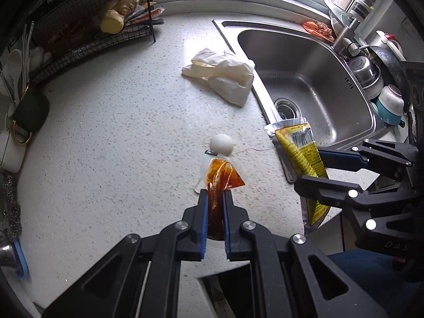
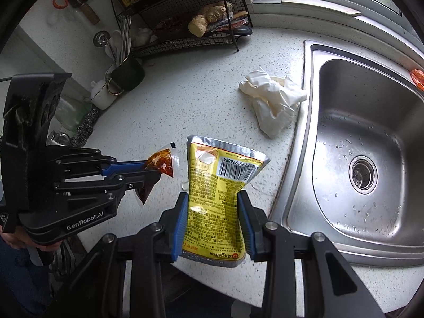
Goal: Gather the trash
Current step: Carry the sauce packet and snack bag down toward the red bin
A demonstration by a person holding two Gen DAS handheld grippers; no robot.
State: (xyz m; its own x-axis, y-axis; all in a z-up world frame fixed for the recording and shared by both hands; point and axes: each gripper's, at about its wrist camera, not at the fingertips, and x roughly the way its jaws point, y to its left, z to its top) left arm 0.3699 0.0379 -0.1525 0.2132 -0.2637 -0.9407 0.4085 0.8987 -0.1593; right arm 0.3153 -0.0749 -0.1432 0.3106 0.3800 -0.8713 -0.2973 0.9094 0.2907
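My left gripper [image 1: 214, 194] is shut on a small clear sachet with red-brown sauce [image 1: 222, 176], held above the speckled countertop [image 1: 119, 132]. The same sachet [image 2: 161, 163] and left gripper [image 2: 148, 169] show at the left of the right wrist view. My right gripper [image 2: 213, 197] is shut on a yellow and silver food pouch [image 2: 217, 185], squeezed at its middle and lifted off the counter. That pouch [image 1: 302, 153] appears beside the sink edge in the left wrist view, with the right gripper [image 1: 310, 167] around it. An eggshell half [image 1: 222, 144] lies on the counter beyond the sachet.
A crumpled white glove or paper [image 1: 225, 74] lies by the steel sink [image 1: 318, 61]. A black wire rack [image 2: 185, 13] with ginger [image 2: 209, 16] stands at the back. A cup with utensils [image 2: 124, 74] and a steel scourer [image 2: 87, 127] sit at the left. Bowls [image 1: 389, 100] stack beside the tap.
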